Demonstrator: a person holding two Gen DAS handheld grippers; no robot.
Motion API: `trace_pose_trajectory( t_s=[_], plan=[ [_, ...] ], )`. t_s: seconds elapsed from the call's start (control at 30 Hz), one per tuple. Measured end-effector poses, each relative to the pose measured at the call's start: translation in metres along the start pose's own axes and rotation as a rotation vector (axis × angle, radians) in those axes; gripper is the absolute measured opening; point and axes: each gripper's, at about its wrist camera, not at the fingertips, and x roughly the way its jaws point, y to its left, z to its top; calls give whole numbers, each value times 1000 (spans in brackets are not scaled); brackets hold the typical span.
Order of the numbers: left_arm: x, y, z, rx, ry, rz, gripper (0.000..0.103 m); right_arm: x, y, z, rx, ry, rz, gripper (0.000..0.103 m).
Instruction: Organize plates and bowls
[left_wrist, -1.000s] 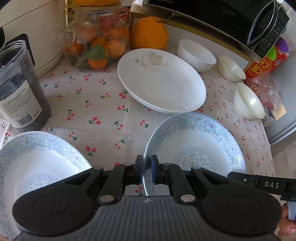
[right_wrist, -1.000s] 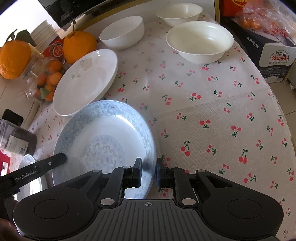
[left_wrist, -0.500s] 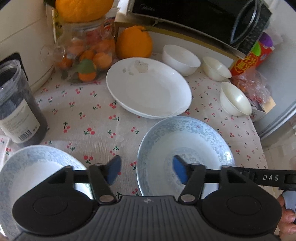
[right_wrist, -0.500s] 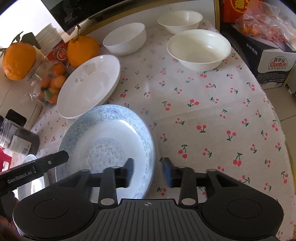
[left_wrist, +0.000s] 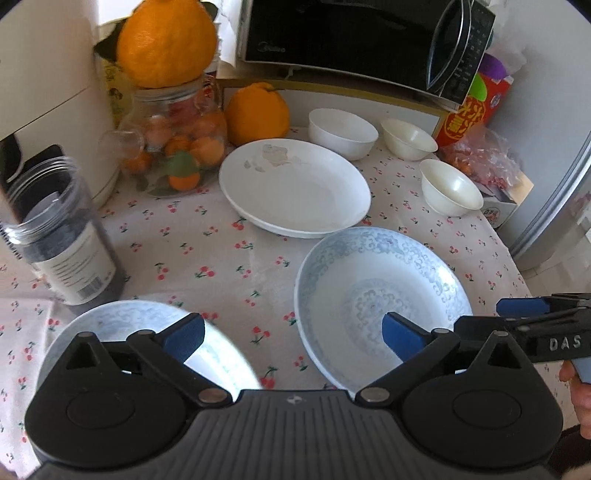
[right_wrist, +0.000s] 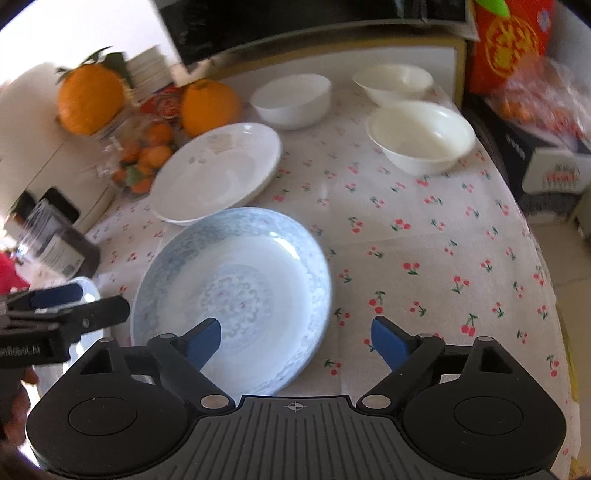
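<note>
**Both grippers spread above a patterned plate**

The left gripper (left_wrist: 291, 334) holds its blue pads wide apart, gripping nothing; the right gripper (right_wrist: 295, 338) is likewise spread and empty. Between them a blue-patterned plate (right_wrist: 236, 291) lies flat on the cherry-print tablecloth (right_wrist: 424, 240), its far rim just beside a white plate (right_wrist: 218, 173). A second blue-patterned plate (left_wrist: 122, 321) sits under the left gripper. Three white bowls (left_wrist: 341, 133) stand near the microwave (left_wrist: 351, 40).

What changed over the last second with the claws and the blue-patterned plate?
Both claws, left and right, let go of the blue-patterned plate, opened wide and drew back. The plate now lies on the tablecloth. White plate and bowls unchanged.
</note>
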Motion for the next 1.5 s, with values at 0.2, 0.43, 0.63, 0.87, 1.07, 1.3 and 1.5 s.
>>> trace_pose_trajectory(
  t_s=[0.2, 0.43, 0.63, 0.87, 1.07, 1.3, 1.5],
  plan=[
    [-17, 13, -10, 13, -40, 11, 103, -11, 22, -14, -61, -21, 54, 94],
    [-29, 28, -23, 72, -72, 33, 103, -17, 47, -28, -67, -25, 124, 94],
    [-32, 52, -31, 54, -59, 75, 103, -13, 72, -33, -63, -15, 160, 95],
    [-37, 82, -37, -8, -52, 102, 103, -1, 104, -43, -87, 33, 204, 95],
    [-32, 99, -41, -44, -14, 121, 100, 12, 127, -52, -91, 79, 236, 95],
    [-35, 108, -44, -41, -4, 140, 93, 27, 148, -60, -123, 60, 241, 95],
    [-32, 119, -45, -72, 10, 148, 85, 39, 160, -64, -132, 48, 252, 94]
  ],
)
